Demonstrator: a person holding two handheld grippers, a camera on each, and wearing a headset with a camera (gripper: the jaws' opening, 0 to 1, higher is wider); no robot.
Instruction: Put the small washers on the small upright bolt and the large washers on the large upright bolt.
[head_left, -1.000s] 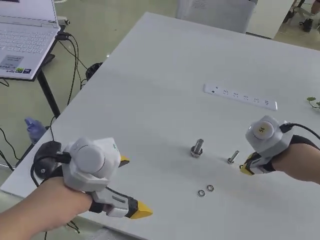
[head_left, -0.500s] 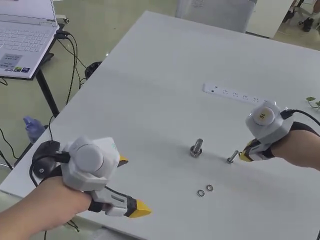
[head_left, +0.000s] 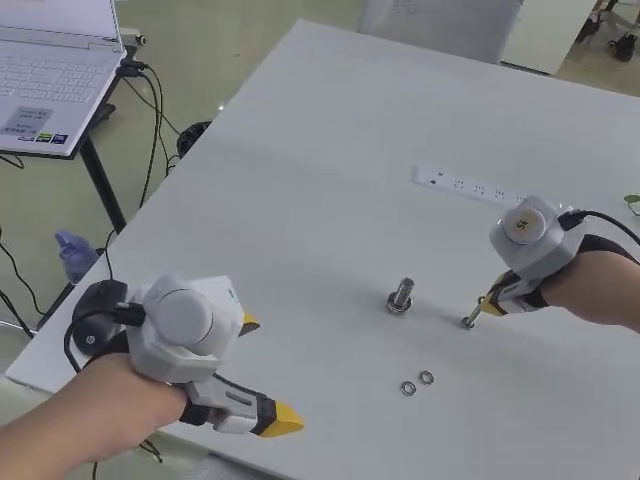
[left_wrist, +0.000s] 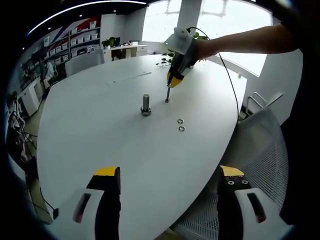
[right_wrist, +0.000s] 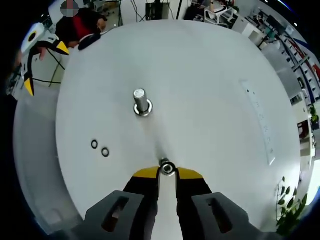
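The large upright bolt (head_left: 401, 297) stands mid-table, a washer around its base. The small upright bolt (head_left: 469, 320) is to its right. My right gripper (head_left: 485, 304) has its yellow tips right at the small bolt's top. In the right gripper view the jaws are nearly together on a small washer (right_wrist: 167, 167) over that bolt, the right gripper (right_wrist: 167, 172) pointing down at it. Two small washers (head_left: 408, 388) (head_left: 427, 377) lie loose in front of the bolts. My left gripper (head_left: 264, 371) hovers open near the front left edge, and the left gripper (left_wrist: 169, 172) holds nothing.
A white power strip (head_left: 470, 187) lies behind the bolts. A laptop (head_left: 50, 70) on a stand and cables (head_left: 150, 110) are off the table's left side. The table edge (head_left: 150, 210) runs close by my left hand.
My right gripper has moved up and left from beside the small bolt until its tips are at the bolt's top. The left gripper has stayed put.
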